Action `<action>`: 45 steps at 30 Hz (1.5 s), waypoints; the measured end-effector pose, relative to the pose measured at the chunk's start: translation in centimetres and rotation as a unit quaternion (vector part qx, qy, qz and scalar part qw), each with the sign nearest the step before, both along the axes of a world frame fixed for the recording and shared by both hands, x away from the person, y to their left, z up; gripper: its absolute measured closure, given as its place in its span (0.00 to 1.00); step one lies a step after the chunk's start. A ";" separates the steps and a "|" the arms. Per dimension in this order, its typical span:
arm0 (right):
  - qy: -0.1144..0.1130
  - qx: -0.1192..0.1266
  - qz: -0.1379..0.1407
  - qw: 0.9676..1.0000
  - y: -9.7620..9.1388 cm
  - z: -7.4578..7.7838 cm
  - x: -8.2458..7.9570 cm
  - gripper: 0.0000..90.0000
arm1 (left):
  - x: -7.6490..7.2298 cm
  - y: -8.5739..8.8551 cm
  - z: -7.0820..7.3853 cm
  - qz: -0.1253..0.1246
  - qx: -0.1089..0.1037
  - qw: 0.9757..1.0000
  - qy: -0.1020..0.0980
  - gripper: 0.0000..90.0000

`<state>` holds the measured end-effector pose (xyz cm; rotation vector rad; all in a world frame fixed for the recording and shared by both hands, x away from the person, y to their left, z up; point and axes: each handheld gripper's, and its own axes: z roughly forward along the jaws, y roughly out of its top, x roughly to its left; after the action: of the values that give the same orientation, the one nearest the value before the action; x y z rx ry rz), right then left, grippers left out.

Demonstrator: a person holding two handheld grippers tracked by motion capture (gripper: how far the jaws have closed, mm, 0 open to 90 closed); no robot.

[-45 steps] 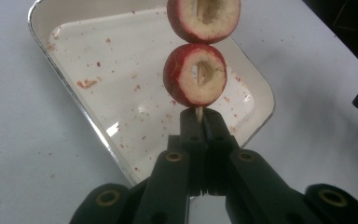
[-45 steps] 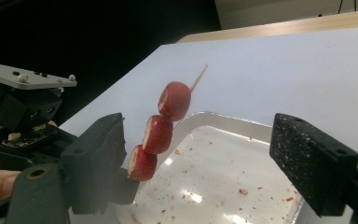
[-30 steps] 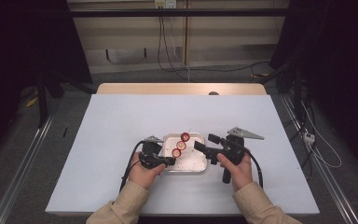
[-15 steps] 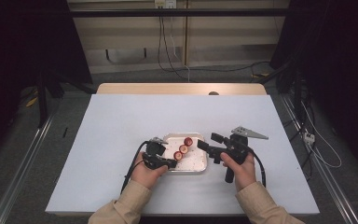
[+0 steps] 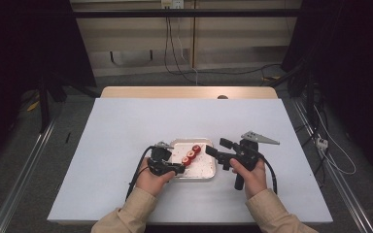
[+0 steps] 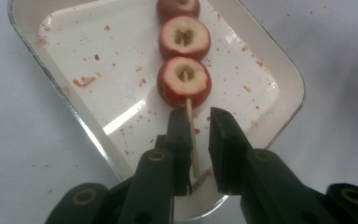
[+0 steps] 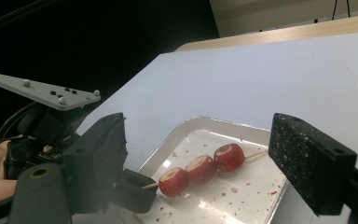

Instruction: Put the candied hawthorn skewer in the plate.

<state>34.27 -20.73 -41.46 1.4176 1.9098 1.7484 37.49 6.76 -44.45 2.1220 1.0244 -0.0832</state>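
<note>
At frame centre: skewer (image 6: 192, 135) lying in tray (image 5: 209, 172)
Left tool (image 6: 199, 123): jaws just parting, stick freed
Right tool (image 7: 198, 158): jaws wide apart
Meaning: skewer set down

The skewer (image 6: 190, 135), a thin wooden stick threaded through three red, cored fruit pieces (image 6: 184, 36), lay flat in the white tray (image 6: 279, 70), which was speckled with red crumbs.

White tray (image 6: 279, 93), speckled with red crumbs, on a pale table (image 6: 23, 154). Skewer (image 6: 192, 135) carrying three cored red fruit pieces (image 6: 184, 84) lies in it. Left gripper (image 6: 200, 126): jaws just opening, stick between them, against the left jaw, clear of the right.
</note>
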 end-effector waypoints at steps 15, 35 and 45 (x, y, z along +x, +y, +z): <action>-0.001 -0.006 0.002 1.000 0.1 -0.1 -0.1 0.21 | -0.4 0.9 1.2 0.007 -0.014 1.000 -0.020 0.73; -0.009 -0.033 0.006 0.999 -0.1 -0.5 -0.4 0.20 | -0.8 1.9 2.6 0.001 -0.031 0.998 -0.060 0.36; -0.020 -0.081 0.008 0.996 -1.3 -1.3 -1.2 0.19 | -1.0 4.0 2.9 -0.016 -0.046 0.996 -0.073 0.22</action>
<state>33.02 -22.06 -42.77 1.3047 1.9963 1.5748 36.52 10.78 -41.59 2.0283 0.8855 0.0081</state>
